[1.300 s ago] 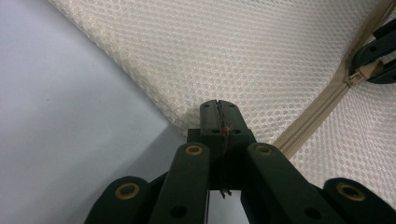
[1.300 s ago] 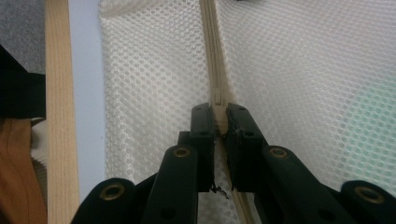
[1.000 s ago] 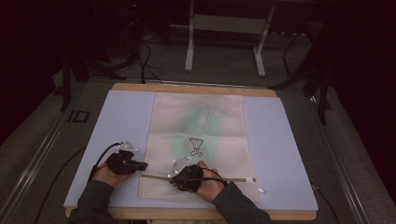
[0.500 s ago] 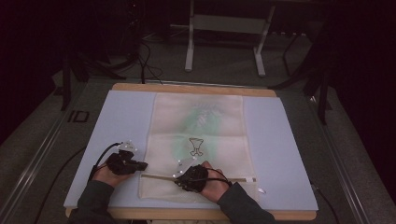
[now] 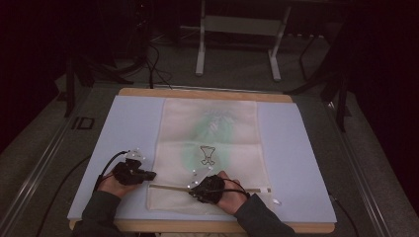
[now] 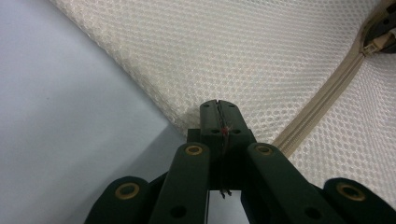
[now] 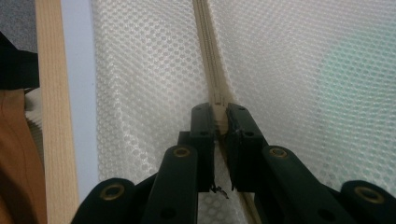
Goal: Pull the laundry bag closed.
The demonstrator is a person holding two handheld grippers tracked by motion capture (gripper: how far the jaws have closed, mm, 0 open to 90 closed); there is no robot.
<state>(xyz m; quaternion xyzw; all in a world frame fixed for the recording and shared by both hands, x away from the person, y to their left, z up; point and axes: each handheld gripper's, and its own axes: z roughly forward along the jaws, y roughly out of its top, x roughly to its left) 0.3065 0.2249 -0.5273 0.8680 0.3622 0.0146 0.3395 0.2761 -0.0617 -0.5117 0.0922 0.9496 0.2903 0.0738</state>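
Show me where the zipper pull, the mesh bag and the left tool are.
zipper pull (image 7: 219,117): right gripper view, the tan tab pinched between the jaws.
mesh bag (image 5: 212,118): high view, its upper panel.
left tool (image 6: 218,108): left gripper view, the closed tips at the bag's corner.

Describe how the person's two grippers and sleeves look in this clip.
Both grippers are black. The left gripper and right gripper each carry a pale grey three-cornered plate on top and trail a black cable. Up close, the left gripper's jaws are squared blocks on linkage arms with brass-coloured pivot rings, as are the right gripper's. The person's sleeves are dark grey.
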